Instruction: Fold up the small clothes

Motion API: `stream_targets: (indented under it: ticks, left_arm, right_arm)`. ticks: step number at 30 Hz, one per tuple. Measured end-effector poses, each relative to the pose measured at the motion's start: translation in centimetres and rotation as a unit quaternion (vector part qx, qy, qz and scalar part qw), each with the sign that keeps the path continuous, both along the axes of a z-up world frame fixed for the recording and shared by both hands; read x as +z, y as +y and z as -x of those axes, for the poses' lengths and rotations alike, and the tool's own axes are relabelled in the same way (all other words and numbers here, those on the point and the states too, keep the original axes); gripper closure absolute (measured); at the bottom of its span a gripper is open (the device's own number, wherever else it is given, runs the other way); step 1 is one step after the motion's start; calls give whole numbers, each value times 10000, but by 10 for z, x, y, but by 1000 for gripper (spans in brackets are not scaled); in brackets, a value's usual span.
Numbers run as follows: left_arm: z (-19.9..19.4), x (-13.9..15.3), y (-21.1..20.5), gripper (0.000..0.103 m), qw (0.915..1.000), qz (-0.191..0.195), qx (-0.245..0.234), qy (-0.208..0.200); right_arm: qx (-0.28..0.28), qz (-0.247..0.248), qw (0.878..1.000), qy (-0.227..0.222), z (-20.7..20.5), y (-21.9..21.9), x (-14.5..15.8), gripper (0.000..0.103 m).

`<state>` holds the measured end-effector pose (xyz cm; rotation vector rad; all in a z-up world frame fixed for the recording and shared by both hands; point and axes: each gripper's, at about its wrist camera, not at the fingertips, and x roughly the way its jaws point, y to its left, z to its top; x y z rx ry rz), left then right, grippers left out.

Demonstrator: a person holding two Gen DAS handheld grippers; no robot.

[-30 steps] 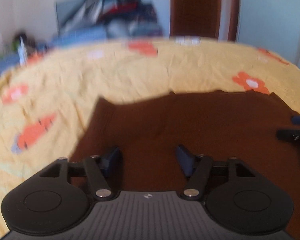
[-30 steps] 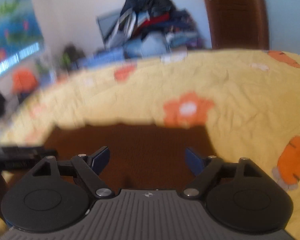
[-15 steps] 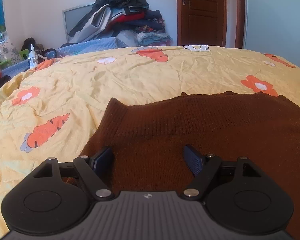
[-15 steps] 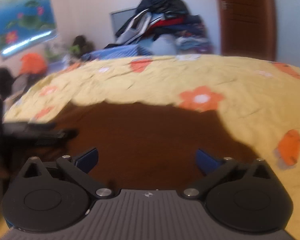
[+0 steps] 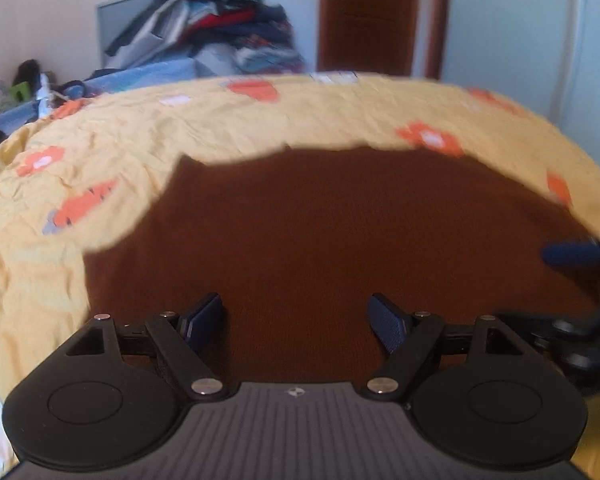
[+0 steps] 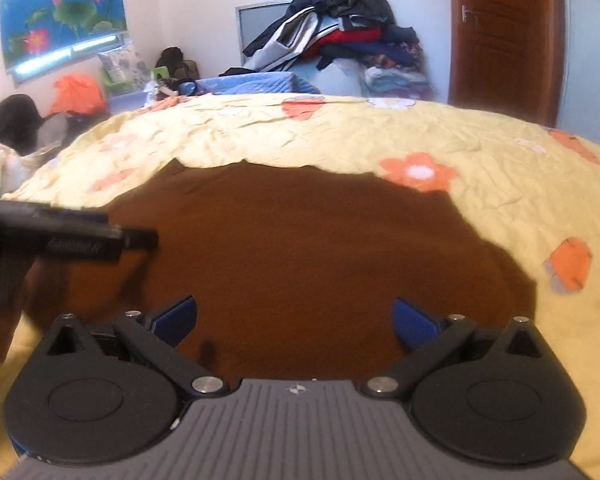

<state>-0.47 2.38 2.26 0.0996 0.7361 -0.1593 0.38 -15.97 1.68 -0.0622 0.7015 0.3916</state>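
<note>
A dark brown knitted garment (image 5: 320,232) lies spread flat on a yellow bedspread (image 5: 140,136); it also shows in the right wrist view (image 6: 308,248). My left gripper (image 5: 298,318) is open and empty, low over the garment's near part. My right gripper (image 6: 294,320) is open and empty, also over the near part. The right gripper shows at the right edge of the left wrist view (image 5: 572,254). The left gripper shows at the left edge of the right wrist view (image 6: 80,236).
The yellow bedspread (image 6: 340,136) has orange flower and carrot prints. A pile of clothes (image 6: 340,44) is stacked beyond the bed's far edge. A brown door (image 6: 504,36) stands at the back right. Bags and clutter (image 6: 72,92) lie at the far left.
Both grippers have drawn back toward the near side, so more of the brown garment fills each view. The right gripper has come into the left view's right edge. Both stay open.
</note>
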Motion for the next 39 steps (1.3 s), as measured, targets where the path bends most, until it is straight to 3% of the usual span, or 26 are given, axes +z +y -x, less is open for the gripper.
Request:
stream_targets:
  ticks: [2, 3, 5, 8, 10, 13, 15, 18, 21, 25, 27, 32, 33, 34, 35, 36, 39]
  left_arm:
    - [17, -8, -7, 22, 9985, -356, -125, -385]
    - [21, -9, -8, 22, 9977, -465, -185, -462]
    - [24, -3, -5, 22, 9976, -570, -155, -364]
    - [35, 8, -1, 23, 9972, -601, -211, -396]
    - [38, 0, -2, 23, 9968, -665, -338, -289]
    - [44, -13, 8, 22, 9978, -377, -276, -479]
    - [42, -6, 10, 22, 9989, -306, -216, -265]
    - [52, 10, 21, 22, 9996, 18, -191, -229]
    - [57, 18, 37, 22, 9990, 125, 99, -425]
    - [43, 14, 61, 22, 9961, -43, 853, -215]
    - [38, 13, 79, 22, 9931, 148, 1165, -72]
    - [36, 7, 106, 27, 9876, 789, 1335, 266]
    - [34, 6, 106, 36, 9874, 901, 1262, 318]
    - [34, 6, 107, 60, 9870, 1067, 1138, 396]
    - [33, 8, 107, 71, 9858, 1227, 1048, 457]
    - [34, 9, 106, 72, 9856, 1271, 1009, 473]
    - [35, 7, 98, 73, 9912, 868, 887, 459]
  right_arm:
    - [97, 549, 9984, -63, 4, 12, -17, 0]
    - [263, 771, 9957, -435, 13, 14, -23, 0]
    - [243, 619, 9974, -284, 13, 8, -21, 0]
    - [258, 766, 9967, -31, 12, 0, -9, 0]
    - [105, 624, 9980, 4, 16, -7, 0, 0]
    - [-19, 589, 9982, 139, 23, -15, -13, 0]
    - [136, 465, 9987, -137, 32, -23, -24, 0]
    - [167, 668, 9973, 261, 26, -20, -14, 0]
    - [-15, 258, 9993, 273, 26, -29, 3, 0]
    - [-740, -85, 9972, 57, 18, -61, 12, 0]
    - [-1010, -39, 9947, 198, 15, -72, 8, 1]
    - [-933, 35, 9937, 619, 17, -92, -11, 29]
    - [-900, -47, 9944, 561, 21, -95, -13, 34]
    - [-777, -172, 9952, 573, 22, -97, -13, 49]
    - [-708, -259, 9950, 647, 24, -99, -10, 62]
    - [-666, -411, 9939, 773, 21, -103, -5, 81]
    - [-608, -413, 9948, 700, 24, -112, 7, 84]
